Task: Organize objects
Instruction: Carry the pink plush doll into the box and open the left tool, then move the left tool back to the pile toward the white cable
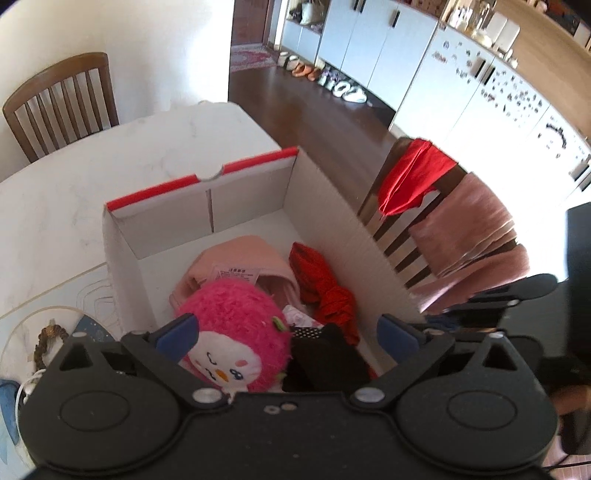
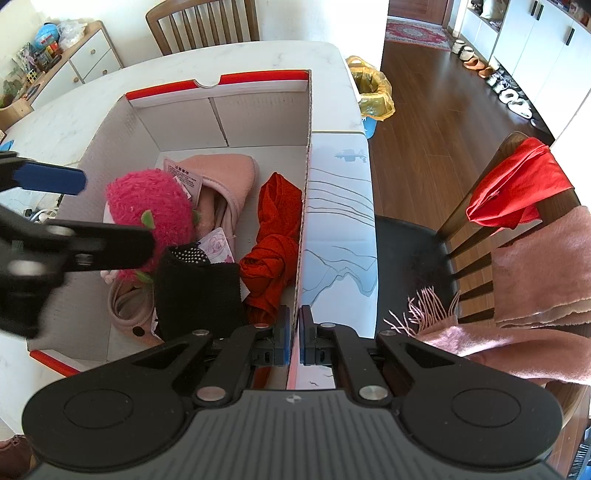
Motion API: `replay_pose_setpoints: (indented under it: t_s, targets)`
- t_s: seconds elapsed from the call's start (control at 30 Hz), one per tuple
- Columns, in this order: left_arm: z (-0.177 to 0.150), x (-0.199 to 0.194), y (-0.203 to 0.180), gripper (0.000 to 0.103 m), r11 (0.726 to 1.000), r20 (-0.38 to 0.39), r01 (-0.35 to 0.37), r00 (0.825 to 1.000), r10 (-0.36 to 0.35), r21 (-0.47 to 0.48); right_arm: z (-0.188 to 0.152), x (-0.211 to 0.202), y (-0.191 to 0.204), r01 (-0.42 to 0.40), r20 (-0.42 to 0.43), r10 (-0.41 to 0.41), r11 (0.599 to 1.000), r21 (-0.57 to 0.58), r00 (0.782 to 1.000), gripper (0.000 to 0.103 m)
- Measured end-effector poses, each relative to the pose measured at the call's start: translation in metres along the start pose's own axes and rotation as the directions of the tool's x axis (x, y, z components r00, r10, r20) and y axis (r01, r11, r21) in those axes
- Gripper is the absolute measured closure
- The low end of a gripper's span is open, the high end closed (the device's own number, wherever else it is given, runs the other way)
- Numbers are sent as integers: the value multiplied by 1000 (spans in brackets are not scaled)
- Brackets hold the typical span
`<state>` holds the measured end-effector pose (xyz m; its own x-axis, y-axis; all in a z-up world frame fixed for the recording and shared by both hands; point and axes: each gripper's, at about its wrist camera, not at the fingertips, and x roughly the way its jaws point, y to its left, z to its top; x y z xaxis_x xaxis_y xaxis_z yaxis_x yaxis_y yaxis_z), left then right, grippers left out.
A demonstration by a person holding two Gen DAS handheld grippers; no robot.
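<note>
A white cardboard box (image 2: 184,122) with red rim strips stands on the marble table (image 2: 258,55). Inside lie a pink plush toy (image 2: 147,199), a pale pink knit garment (image 2: 225,173), a crumpled red cloth (image 2: 277,229) and a black dotted fabric piece (image 2: 199,288). My left gripper (image 1: 288,328) hovers open over the box, blue pads spread wide on either side of the plush toy (image 1: 236,317) without touching it. It enters the right wrist view from the left (image 2: 118,212). My right gripper (image 2: 295,332) is shut on the box's right wall at the near corner.
A printed placemat (image 2: 340,221) lies right of the box. Beyond the table edge, a wooden chair carries a red cloth (image 2: 517,184) and a pink scarf (image 2: 535,266). Another chair (image 2: 203,22) stands at the far side. A yellow-bagged bin (image 2: 373,92) sits on the floor.
</note>
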<state>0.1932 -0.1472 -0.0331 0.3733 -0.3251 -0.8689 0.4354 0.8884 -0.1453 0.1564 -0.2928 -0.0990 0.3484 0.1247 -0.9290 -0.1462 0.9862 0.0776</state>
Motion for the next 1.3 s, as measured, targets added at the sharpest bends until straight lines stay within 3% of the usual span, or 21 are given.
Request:
replay_pose_setpoints:
  t_s: [0.2,0.5,0.73,0.97,1.3]
  targets:
    - [-3,-37,6,0,1000,63,10,998,-9,-20,-1,-1,3,1,-1,-1,1000,-4,1000,99]
    - [-20,-88,47,0,996,129,-73,988,81,-59,-2,-2,3,1,0,-1,1000,-9,1000,99]
    - [-43,-107,96,0,979,112,-161,978,175,-126,-2,-3,4,3,-2,-3,1000,-13,1000,99]
    - [-68,-105,148,1,940,59,-279,953,296,-196,-1,-3,6,8,-6,-8,1000,-20,1000,99]
    - [-98,-71,209,7,897,-53,-280,959,279,-343,-2,-2,5,10,-9,-11,1000,-20,1000,99]
